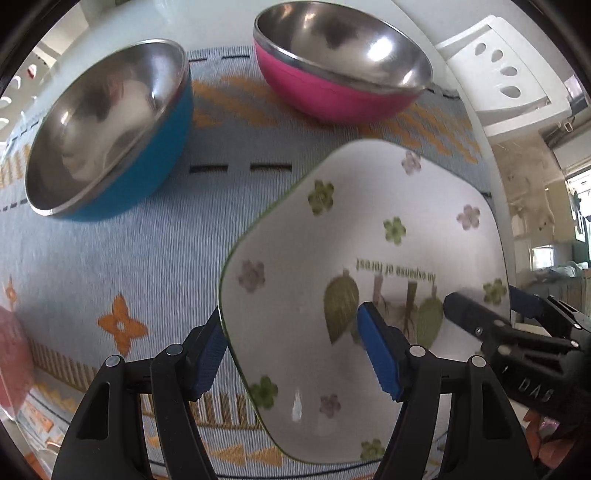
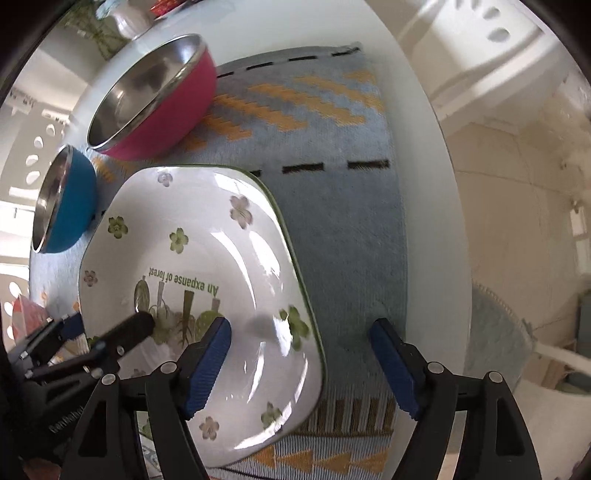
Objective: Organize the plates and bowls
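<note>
A white square plate (image 1: 369,229) printed with flowers and leaves lies on a woven blue and orange mat (image 1: 147,251). My left gripper (image 1: 291,356) straddles the plate's left rim, one pad outside and one over the plate, with gaps on both sides. My right gripper (image 2: 301,367) straddles the opposite rim of the plate (image 2: 192,258) the same way, pads clear of it. Both are open. Behind the plate stand a blue steel-lined bowl (image 1: 162,147) and a pink one (image 1: 332,99), both upright and empty. Each view shows the other gripper at the plate's far edge.
The mat (image 2: 340,221) lies on a white round table (image 2: 424,147) whose edge curves close on the right. A white chair (image 1: 509,74) stands beyond it. A red object (image 1: 11,350) sits at the mat's left end, and a pale vase (image 2: 129,18) at the back.
</note>
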Demonstrator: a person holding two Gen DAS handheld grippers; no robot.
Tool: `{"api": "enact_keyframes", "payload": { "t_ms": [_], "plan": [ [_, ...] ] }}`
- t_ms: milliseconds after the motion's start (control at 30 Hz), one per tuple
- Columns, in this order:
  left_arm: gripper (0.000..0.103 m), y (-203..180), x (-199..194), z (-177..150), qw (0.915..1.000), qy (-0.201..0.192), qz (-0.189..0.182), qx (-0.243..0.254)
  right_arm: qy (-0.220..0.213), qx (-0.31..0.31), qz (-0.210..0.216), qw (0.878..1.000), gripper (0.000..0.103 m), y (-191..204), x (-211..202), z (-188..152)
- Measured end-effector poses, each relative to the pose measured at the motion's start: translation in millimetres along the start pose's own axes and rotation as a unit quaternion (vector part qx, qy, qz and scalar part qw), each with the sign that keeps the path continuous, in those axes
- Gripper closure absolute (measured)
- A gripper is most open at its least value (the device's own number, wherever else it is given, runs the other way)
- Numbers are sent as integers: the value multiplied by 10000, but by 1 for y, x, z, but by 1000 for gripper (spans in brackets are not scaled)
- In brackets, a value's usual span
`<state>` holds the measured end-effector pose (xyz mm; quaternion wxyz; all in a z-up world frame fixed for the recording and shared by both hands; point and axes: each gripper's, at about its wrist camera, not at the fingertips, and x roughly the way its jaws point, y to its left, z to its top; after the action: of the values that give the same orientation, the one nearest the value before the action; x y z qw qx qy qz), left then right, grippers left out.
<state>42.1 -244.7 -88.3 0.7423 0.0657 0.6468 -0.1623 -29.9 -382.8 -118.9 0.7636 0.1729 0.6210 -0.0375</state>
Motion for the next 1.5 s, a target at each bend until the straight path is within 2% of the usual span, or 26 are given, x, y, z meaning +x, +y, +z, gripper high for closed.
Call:
{"api": "enact_keyframes", "payload": {
  "t_ms": [67, 200, 433, 500, 800, 967, 1133, 1200, 1500],
  "plan": [
    [39, -4, 1, 4, 10000, -19, 15, 90, -63, 28, 82, 9999, 25, 3, -1, 2],
    [40, -14, 1, 10, 9997, -25, 156, 184, -130, 333, 845, 9958, 36, 2, -5, 4],
    [41, -19, 2, 12, 9996, -52, 172, 220, -120, 204, 839, 9962, 36, 2, -6, 3],
    [42, -18, -7, -4, 9995, -66, 195, 235, -136, 270, 860, 9958, 36, 1, -7, -1],
    [42, -6, -15, -9, 9998, -65, 70, 149, -35, 199, 855, 9961, 36, 7, -8, -16],
    [43, 3, -20, -21, 9996, -87, 133, 241, -4, 103, 927, 9956, 36, 19, -12, -28],
    [45, 25, -28, -39, 9998, -154, -64, 129, -55, 113, 917, 9957, 36, 34, -18, -44],
    [47, 32, -33, -49, 9997, -181, -52, 126, -63, 54, 819, 9966, 36, 46, -19, -51],
    [47, 92, -51, -92, 9997, -249, -52, 36, 177, 0, 867, 9961, 36, 94, -16, -93]
  ]
}}
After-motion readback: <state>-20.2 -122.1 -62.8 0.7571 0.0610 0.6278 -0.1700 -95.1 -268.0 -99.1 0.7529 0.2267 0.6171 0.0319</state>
